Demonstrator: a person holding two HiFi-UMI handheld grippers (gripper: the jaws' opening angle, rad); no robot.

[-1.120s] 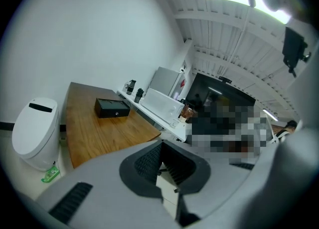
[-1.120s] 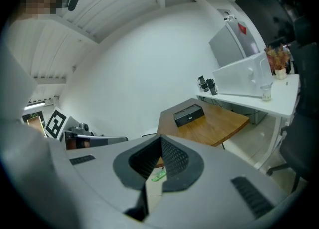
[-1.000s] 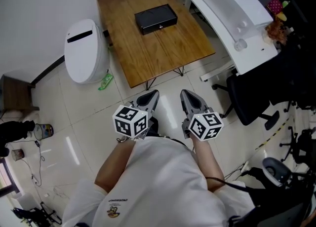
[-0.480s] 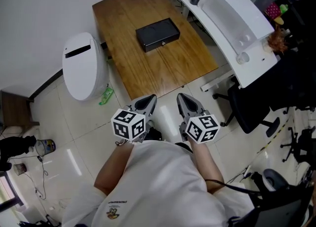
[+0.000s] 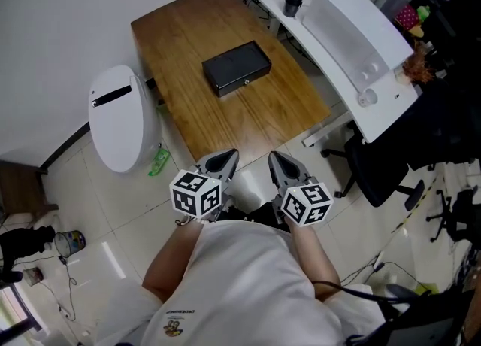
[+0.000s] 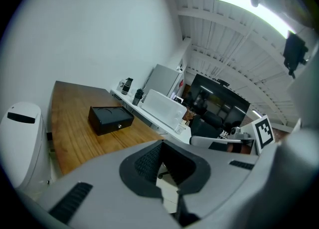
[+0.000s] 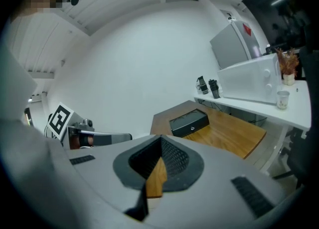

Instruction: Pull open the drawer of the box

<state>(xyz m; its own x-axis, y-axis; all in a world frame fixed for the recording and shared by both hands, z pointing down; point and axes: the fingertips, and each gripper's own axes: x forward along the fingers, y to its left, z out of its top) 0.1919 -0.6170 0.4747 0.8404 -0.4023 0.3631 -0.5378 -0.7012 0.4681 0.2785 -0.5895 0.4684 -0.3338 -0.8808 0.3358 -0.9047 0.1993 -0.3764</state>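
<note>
The wooden table (image 5: 188, 59) has bare room all around the black box (image 5: 236, 68). A white bin (image 5: 120, 126) stands by its left edge and a white desk (image 5: 361, 44) by its right. Since a second ago, both tongs have come closer to the table's near edge. The left gripper (image 5: 223, 158) and right gripper (image 5: 276, 160) are pressed together and hold nothing. The box sits mid-table, well ahead of them, with its drawer shut.
</note>
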